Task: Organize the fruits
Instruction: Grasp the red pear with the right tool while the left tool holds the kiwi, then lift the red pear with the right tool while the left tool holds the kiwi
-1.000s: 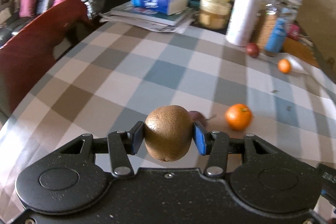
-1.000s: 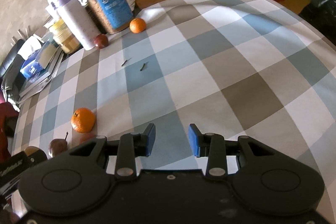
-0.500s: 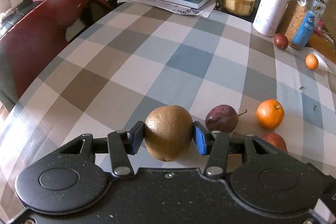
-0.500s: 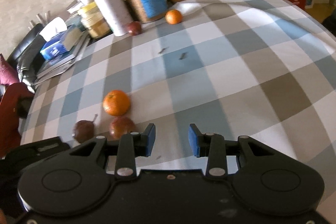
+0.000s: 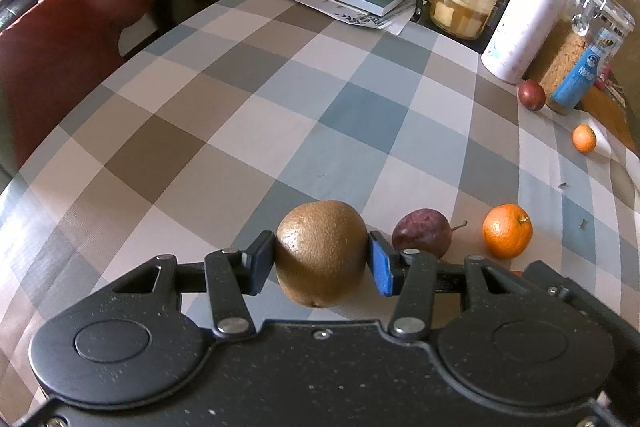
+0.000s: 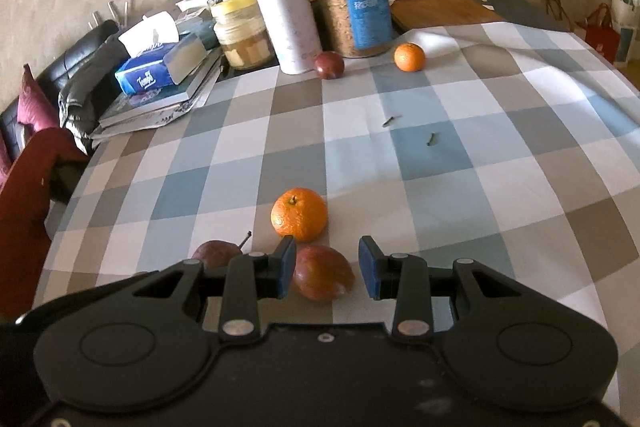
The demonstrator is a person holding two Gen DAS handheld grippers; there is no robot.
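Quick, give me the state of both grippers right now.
Left gripper: closed on the kiwi, held clear of the tablecloth.
Right gripper: open, holding nothing; a reddish fruit lies beneath its fingers.

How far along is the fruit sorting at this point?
Done, it seems: an orange, a dark plum and a red fruit sit grouped near the table edge. In hand: the left gripper holds a kiwi beside that group; the right gripper is open over the red fruit. Left: a far plum and small orange by the jars.
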